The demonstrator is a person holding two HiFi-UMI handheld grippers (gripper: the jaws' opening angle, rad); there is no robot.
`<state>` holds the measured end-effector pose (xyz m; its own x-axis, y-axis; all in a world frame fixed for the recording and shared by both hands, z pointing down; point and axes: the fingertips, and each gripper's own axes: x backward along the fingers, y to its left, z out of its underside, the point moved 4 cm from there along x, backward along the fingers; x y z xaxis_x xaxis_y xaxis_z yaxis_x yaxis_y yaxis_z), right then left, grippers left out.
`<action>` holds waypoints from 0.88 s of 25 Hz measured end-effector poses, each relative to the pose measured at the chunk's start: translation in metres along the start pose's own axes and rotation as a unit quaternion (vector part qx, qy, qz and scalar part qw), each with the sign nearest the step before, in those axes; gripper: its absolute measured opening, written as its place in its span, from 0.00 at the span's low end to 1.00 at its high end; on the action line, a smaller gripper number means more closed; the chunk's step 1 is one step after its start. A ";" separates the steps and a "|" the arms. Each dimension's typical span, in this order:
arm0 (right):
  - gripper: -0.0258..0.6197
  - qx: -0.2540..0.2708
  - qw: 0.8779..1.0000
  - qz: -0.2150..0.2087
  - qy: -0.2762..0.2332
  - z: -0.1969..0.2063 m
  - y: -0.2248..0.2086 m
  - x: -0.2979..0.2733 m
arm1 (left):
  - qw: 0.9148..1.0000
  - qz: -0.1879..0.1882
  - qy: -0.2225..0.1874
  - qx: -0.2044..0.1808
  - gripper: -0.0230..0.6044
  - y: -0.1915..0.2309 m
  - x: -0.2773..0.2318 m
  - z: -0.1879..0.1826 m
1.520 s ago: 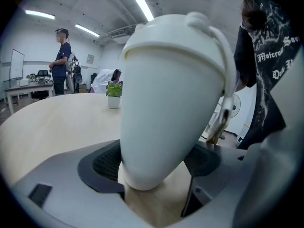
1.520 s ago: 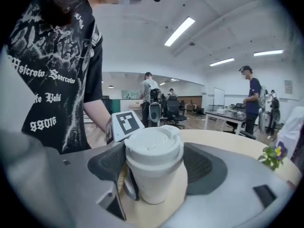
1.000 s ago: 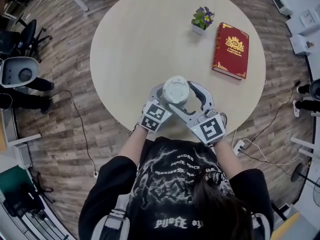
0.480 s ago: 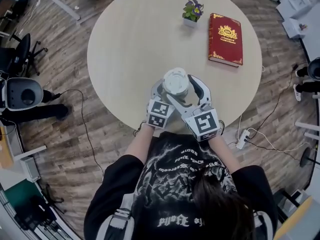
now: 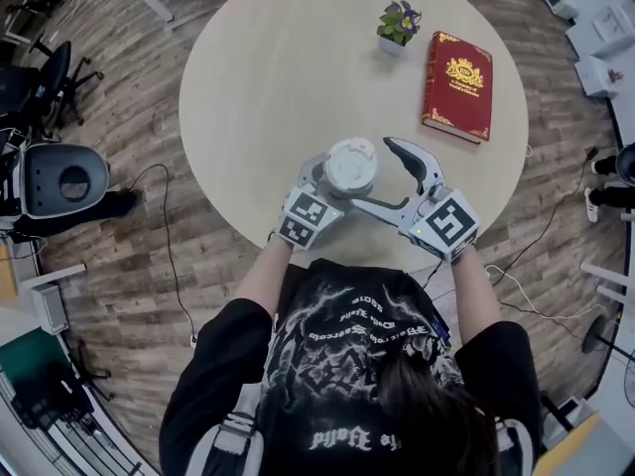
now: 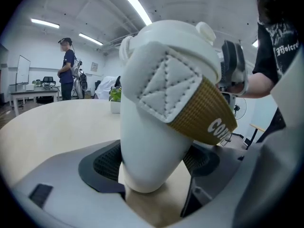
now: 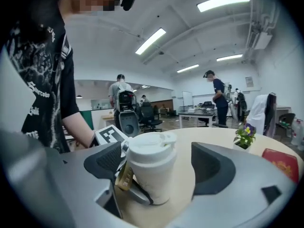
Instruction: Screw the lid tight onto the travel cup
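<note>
The left hand-held gripper point(image 6: 152, 163) is clamped on the lower body of the travel cup point(image 6: 142, 127), lid point(image 5: 350, 164) on, by the worktop's point(image 5: 278, 67) edge nearest the person. The right hand-held gripper point(image 7: 159, 167) (jaws just opened wide) frames the cup, neither pad pressing on it.

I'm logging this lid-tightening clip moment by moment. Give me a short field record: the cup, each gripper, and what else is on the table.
cup: travel cup stands on the round table, near the person's edge
lid: lid sits on the cup; how tight cannot be told
left gripper: left gripper shut on the cup's body
right gripper: right gripper open, jaws just been opening; cup stands between them, not pressed
other items: red book and potted plant at the far right side
</note>
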<state>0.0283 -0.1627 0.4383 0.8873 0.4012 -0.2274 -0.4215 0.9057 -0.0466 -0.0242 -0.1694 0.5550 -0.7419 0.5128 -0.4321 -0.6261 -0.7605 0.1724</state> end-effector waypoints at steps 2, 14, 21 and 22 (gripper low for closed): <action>0.74 0.012 0.997 -0.073 0.018 0.000 -0.006 0.001 | 1.000 0.010 0.005 -0.006 0.70 0.000 0.000 -0.001; 0.74 0.089 0.910 -0.378 0.146 -0.004 -0.033 -0.027 | 0.992 0.106 0.039 -0.053 0.70 0.002 -0.003 0.001; 0.74 0.113 0.845 -0.496 0.164 -0.004 -0.019 -0.045 | 0.983 0.154 0.067 -0.073 0.70 0.004 -0.005 0.000; 0.73 0.114 0.840 -0.505 0.159 -0.004 -0.016 -0.046 | 0.983 0.156 0.068 -0.074 0.70 0.004 -0.005 0.000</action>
<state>-0.0067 -0.1960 0.4458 0.6602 -0.6128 -0.4342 0.5961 0.7793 -0.1934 -0.0233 -0.1753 0.5580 -0.8466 0.1950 -0.4951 -0.3244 -0.9267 0.1898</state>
